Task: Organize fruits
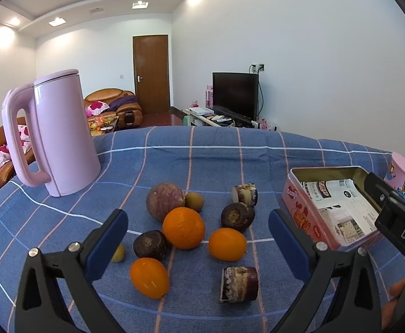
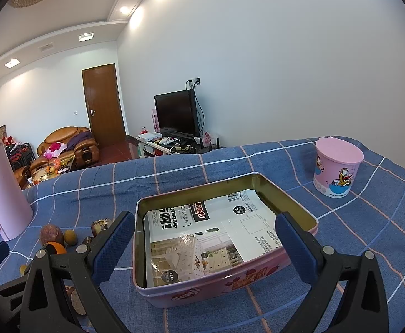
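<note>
- Fruit is seen scattered loose on the blue checked tablecloth [image 1: 202, 149], none of it in the pink rectangular metal tin [image 1: 299, 211].
- Left gripper [image 1: 198, 230]: blue-padded jaws spread wide, nothing held; the fruit pile is framed between the pads without contact.
- Between those pads: a large round orange [image 1: 183, 227] at centre, a smaller orange citrus [image 1: 227, 243] to its right, an oval orange citrus [image 1: 149, 277] nearest the camera.
- A mottled purple round fruit [image 1: 165, 201] is touching the large orange from behind; a small brown-green fruit [image 1: 194, 201] sits just beside it.
- Two dark brown round pieces [image 1: 150, 244] [image 1: 237, 216] flank the large orange; two purple-skinned cut cylinder pieces are noted, one near [image 1: 238, 284], one far [image 1: 245, 194].
- A small yellow fruit [image 1: 118, 253] is partly hidden behind the left pad.
- Right gripper [image 2: 205, 241]: jaws wide open, empty, poised over the near edge of the tin; its pads straddle the tin's near wall, contact cannot be told.
- Tin is open-topped, lined with printed paper [image 2: 210, 236], with no fruit seen inside; it stands right of the fruit pile.
- A tall pink plastic jug with handle [image 1: 55, 136] stands upright at far left of the cloth.
- A pink lidded cartoon-print cup [image 2: 337, 166] stands upright beyond the tin, well apart from the fruit.
</note>
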`<state>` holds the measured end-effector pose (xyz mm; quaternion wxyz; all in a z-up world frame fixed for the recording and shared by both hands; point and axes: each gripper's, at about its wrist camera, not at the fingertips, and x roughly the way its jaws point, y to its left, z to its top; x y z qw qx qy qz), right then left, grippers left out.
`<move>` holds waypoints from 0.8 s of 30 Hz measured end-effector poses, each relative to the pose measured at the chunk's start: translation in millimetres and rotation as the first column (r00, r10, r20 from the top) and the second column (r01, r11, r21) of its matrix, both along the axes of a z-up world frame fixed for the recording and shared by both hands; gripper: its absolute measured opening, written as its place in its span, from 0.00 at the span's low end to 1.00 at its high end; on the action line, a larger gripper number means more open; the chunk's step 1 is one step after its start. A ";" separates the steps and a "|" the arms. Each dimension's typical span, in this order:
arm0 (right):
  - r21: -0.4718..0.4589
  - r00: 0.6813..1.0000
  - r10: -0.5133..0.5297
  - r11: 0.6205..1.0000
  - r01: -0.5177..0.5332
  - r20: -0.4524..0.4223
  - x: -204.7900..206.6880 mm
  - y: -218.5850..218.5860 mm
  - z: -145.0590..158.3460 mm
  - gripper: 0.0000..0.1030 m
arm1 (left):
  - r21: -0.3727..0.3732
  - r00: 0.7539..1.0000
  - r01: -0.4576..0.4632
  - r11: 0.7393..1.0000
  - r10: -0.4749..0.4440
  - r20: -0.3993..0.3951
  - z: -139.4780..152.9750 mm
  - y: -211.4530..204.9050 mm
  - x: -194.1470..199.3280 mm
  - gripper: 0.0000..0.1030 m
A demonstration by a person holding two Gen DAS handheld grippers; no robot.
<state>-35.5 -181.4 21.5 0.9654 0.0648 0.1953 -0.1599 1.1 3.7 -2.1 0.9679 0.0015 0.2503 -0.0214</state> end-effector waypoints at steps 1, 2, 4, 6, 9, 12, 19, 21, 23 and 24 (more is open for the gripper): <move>0.000 1.000 0.000 1.000 0.000 -0.001 0.0 -0.4 0.0 0.99 | 0.000 1.000 -0.001 1.000 0.001 0.000 0.1 0.0 0.1 1.00; -0.001 1.000 0.000 1.000 0.000 -0.002 0.1 -0.3 -0.1 0.99 | 0.000 1.000 -0.001 1.000 0.001 0.000 0.1 0.1 0.3 1.00; -0.001 1.000 0.001 1.000 -0.001 -0.004 0.2 -0.7 -0.8 0.99 | 0.000 1.000 0.000 1.000 0.000 -0.001 0.2 0.2 0.3 1.00; -0.001 1.000 0.002 1.000 -0.002 -0.006 0.5 -0.4 -1.1 0.99 | 0.000 1.000 -0.001 1.000 0.001 -0.001 0.2 0.3 0.2 1.00; -0.002 1.000 0.001 1.000 -0.001 -0.005 0.4 0.2 -1.0 0.99 | -0.001 1.000 -0.001 1.000 0.001 -0.001 0.3 0.1 0.5 1.00; -0.002 1.000 0.002 1.000 -0.002 -0.007 0.6 0.0 -1.0 0.99 | 0.001 1.000 0.000 1.000 0.000 -0.002 0.3 -0.6 -0.1 1.00; -0.004 1.000 0.003 1.000 -0.003 -0.012 1.1 0.5 -0.9 0.99 | 0.004 1.000 0.003 1.000 -0.003 -0.001 0.6 -2.4 -0.4 1.00; -0.003 1.000 0.002 1.000 -0.002 -0.011 1.5 0.4 -0.9 0.99 | 0.004 1.000 0.003 1.000 -0.003 -0.001 0.6 -2.3 -0.6 1.00; -0.003 1.000 0.003 1.000 -0.003 -0.013 1.7 0.5 -1.0 0.99 | 0.004 1.000 0.003 1.000 -0.003 0.000 0.6 -2.6 -0.5 1.00; -0.004 1.000 0.003 1.000 -0.003 -0.014 1.5 0.5 -0.9 0.99 | 0.004 1.000 0.003 1.000 -0.003 -0.001 0.5 -2.4 -0.5 1.00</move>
